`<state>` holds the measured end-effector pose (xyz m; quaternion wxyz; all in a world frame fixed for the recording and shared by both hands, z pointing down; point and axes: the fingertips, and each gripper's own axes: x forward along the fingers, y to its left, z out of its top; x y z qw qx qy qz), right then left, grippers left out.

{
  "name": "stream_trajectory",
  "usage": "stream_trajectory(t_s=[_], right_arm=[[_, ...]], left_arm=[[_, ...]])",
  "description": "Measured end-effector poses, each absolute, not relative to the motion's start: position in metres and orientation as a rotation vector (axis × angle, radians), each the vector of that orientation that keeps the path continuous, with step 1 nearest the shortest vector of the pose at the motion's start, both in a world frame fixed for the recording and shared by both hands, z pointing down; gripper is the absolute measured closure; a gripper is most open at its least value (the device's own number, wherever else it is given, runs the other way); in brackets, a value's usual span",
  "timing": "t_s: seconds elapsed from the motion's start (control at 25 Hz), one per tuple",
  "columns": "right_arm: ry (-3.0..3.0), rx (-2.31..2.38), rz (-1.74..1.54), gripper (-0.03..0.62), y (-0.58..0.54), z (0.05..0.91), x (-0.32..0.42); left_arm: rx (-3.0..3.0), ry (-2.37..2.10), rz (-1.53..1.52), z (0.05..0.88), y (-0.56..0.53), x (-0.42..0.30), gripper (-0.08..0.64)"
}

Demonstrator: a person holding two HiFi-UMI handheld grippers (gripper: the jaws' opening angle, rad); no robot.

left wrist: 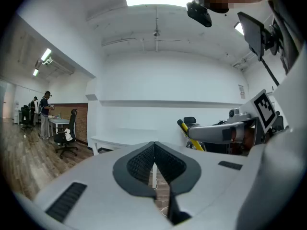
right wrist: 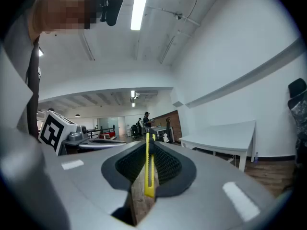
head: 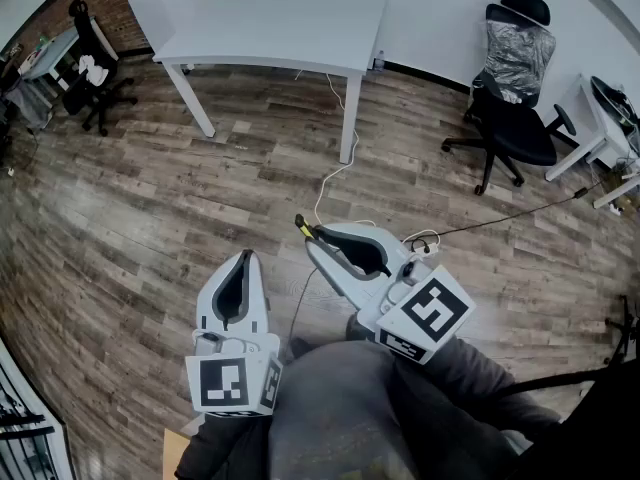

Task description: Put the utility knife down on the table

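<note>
Right tongs [head: 312, 238] pinch the knife [right wrist: 149, 169], left tongs [head: 244, 258] shut empty; if we let go short of the counter [head: 280, 18] ahead, it hits the floor [head: 150, 188].

An open-plan office: a bare white table [head: 270, 18] on a wood-look plank floor [head: 130, 228], a black swivel chair [head: 510, 108] on castors, white walls with a stretch of red brick wall [head: 105, 3], a ceiling strip light [left wrist: 156, 0], and people [left wrist: 44, 114] standing by a further desk [head: 45, 58] in the distance
</note>
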<state>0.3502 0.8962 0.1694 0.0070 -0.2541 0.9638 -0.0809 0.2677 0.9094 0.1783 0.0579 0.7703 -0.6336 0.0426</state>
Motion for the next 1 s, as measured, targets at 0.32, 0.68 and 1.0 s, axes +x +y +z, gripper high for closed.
stream_trajectory(t_s=[0.32,0.68,1.0], right_arm=[[3.007,-0.767,-0.267,0.541,0.896,0.171,0.338],[3.06,-0.705,-0.263,0.541,0.898,0.176,0.291],[3.099,-0.667,-0.243,0.541,0.902,0.172,0.233]], left_arm=[[2.31,-1.948,0.108,0.182,0.912,0.252,0.557],[2.239,-1.987,0.066,0.196,0.92,0.205,0.557],[2.15,-2.023,0.021,0.205,0.934,0.142,0.557]])
